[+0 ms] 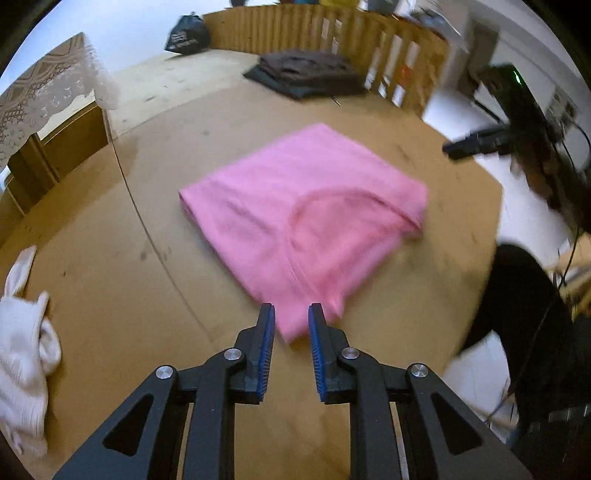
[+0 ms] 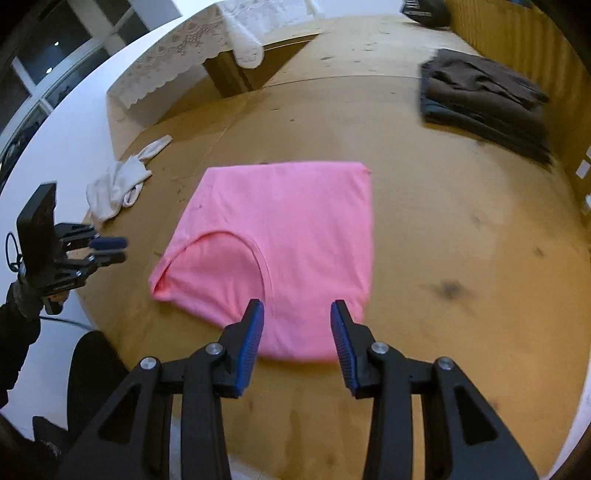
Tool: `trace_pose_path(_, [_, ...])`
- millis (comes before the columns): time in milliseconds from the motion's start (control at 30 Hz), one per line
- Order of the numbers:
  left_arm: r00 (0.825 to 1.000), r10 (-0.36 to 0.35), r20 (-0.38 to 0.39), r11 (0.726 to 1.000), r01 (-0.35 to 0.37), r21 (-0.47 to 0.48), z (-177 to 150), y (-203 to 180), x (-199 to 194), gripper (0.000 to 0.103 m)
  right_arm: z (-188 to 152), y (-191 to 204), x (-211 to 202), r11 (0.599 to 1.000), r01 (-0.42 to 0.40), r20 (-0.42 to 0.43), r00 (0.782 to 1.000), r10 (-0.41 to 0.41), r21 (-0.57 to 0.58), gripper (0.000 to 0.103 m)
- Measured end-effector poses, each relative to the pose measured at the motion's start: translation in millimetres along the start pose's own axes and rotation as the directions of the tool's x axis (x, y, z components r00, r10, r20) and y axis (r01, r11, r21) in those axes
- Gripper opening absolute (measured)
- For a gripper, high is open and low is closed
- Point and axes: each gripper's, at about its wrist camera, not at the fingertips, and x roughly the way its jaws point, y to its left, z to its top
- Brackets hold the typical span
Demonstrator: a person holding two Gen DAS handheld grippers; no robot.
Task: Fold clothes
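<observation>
Folded pink shirt [image 1: 295, 221] laid mid tabletop [image 1: 110, 295], left tool [image 1: 291, 321] and right tool [image 2: 297, 317] both apart, nothing clamped, black bag's [image 1: 188, 35] white lettering blurred, left-wrist view only.

Left gripper [image 1: 291, 314] pointing steeply down, entering its own view from 6 o'clock, blue-padded fingers [image 1: 269, 332] parted by a narrow gap, nothing clamped between them. Seen again in the right wrist view at 9 o'clock [image 2: 110, 249], tips aimed toward 3 o'clock, held by a dark-sleeved hand [image 2: 33, 291] at about 8 o'clock. Right gripper [image 2: 297, 314] likewise tilted steeply down, rising from 6 o'clock, jaws standing wider than the left pair, pads [image 2: 253, 339] bare and gripping nothing. Glimpsed in the left wrist view near 2 o'clock [image 1: 452, 149], blurred, tips toward 9 o'clock.
</observation>
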Motion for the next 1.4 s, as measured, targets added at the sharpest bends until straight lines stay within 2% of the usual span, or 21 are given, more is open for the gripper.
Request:
trace_pose_path(133, [0.999, -0.037, -0.026, 0.999, 0.037, -0.015, 11.3, 6.7, 39.4, 0.018, -2.5, 5.8, 42.5, 1.0, 0.022, -0.08, 0.997, -0.024, -0.021, 0.037])
trace_pose_path(267, [0.989, -0.055, -0.138, 0.997, 0.061, 0.042, -7.6, -7.4, 65.4, 0.018, -24.6, -0.8, 65.5, 1.0, 0.006, -0.173, 0.985, -0.006, 0.001, 0.037])
trace_pose_path(333, [0.987, -0.059, -0.15, 0.995, 0.069, 0.065, -18.1, -13.3, 64.5, 0.018, -32.7, 0.3, 61.5, 1.0, -0.015, -0.192, 0.981, 0.011, -0.018, 0.037])
trace_pose_path(400, [0.983, -0.082, -0.163, 0.995, 0.091, 0.047, -20.2, -9.9, 56.4, 0.018, -28.9, -3.7, 50.0, 1.0, -0.02, -0.168, 0.986, 0.019, -0.006, 0.037])
trace_pose_path(500, [0.992, -0.08, -0.1, 0.997, 0.081, 0.009, -5.5, 10.0, 34.0, 0.019, 1.4, -25.1, 26.2, 0.998, 0.001, -0.045, 0.999, 0.001, 0.057, 0.039])
trace_pose_path(533, [0.995, -0.067, -0.077, 0.998, 0.066, -0.016, 3.8, 21.3, 30.8, 0.021, 18.5, -36.5, 25.5, 0.996, 0.02, -0.022, 1.0, -0.018, 0.088, 0.042])
trace_pose_path(600, [0.998, -0.036, -0.046, 0.996, 0.032, -0.084, 24.7, 47.6, 32.6, 0.026, 45.2, -55.5, 33.4, 0.99, -0.001, -0.001, 1.0, 0.001, 0.14, 0.044])
trace_pose_path(700, [0.999, -0.015, -0.032, 0.987, 0.01, -0.159, 51.6, 79.1, 47.3, 0.029, 76.5, -81.9, 54.0, 0.973, -0.028, -0.014, 0.999, 0.032, 0.229, 0.044])
trace_pose_path(733, [0.999, -0.017, -0.036, 0.984, 0.011, -0.176, 59.1, 87.0, 56.0, 0.029, 86.0, -91.5, 63.1, 0.963, -0.058, -0.023, 0.998, 0.066, 0.263, 0.044])
trace_pose_path(900, [0.997, -0.035, -0.068, 0.972, 0.019, -0.233, 90.3, 118.7, 96.3, 0.03, 105.3, -106.9, 85.1, 0.946, -0.102, -0.052, 0.991, 0.124, 0.306, 0.044])
trace_pose_path(1033, [0.993, -0.093, -0.068, 0.964, 0.072, -0.256, 98.5, 122.3, 116.5, 0.03, 111.3, -107.8, 97.0, 0.927, -0.159, -0.074, 0.978, 0.195, 0.341, 0.044])
trace_pose_path(1067, [0.993, -0.096, -0.068, 0.964, 0.076, -0.253, 99.5, 121.9, 117.6, 0.028, 112.4, -107.0, 98.7, 0.93, -0.155, -0.077, 0.979, 0.191, 0.334, 0.044])
trace_pose_path(1100, [0.993, -0.094, -0.071, 0.966, 0.073, -0.249, 100.2, 121.1, 117.6, 0.019, 114.3, -105.0, 101.4, 0.935, -0.151, -0.082, 0.979, 0.186, 0.322, 0.044])
trace_pose_path(1133, [0.993, -0.091, -0.074, 0.967, 0.071, -0.244, 100.8, 120.2, 117.6, 0.004, 115.0, -103.5, 102.5, 0.935, -0.156, -0.075, 0.979, 0.189, 0.318, 0.044])
trace_pose_path(1167, [0.993, -0.092, -0.073, 0.968, 0.072, -0.242, 101.1, 120.0, 117.3, 0.001, 115.7, -101.9, 103.4, 0.936, -0.162, -0.067, 0.979, 0.192, 0.313, 0.041])
trace_pose_path(1200, [0.993, -0.095, -0.07, 0.967, 0.076, -0.243, 101.0, 120.5, 116.8, 0.002, 116.3, -100.3, 104.4, 0.936, -0.168, -0.06, 0.979, 0.196, 0.309, 0.025])
trace_pose_path(1233, [0.994, -0.091, -0.065, 0.968, 0.073, -0.24, 101.0, 120.5, 115.7, 0.002, 116.6, -98.6, 104.0, 0.941, -0.149, -0.054, 0.983, 0.173, 0.303, 0.013])
trace_pose_path(1300, [0.996, -0.076, -0.055, 0.972, 0.062, -0.225, 101.0, 118.5, 113.7, 0.001, 116.0, -95.4, 102.0, 0.947, -0.131, -0.038, 0.988, 0.148, 0.292, 0.009])
trace_pose_path(1400, [0.998, -0.037, -0.047, 0.977, 0.026, -0.21, 99.3, 118.1, 112.2, 0.001, 112.2, -92.6, 90.1, 0.965, -0.054, 0.027, 0.998, 0.049, 0.257, 0.008])
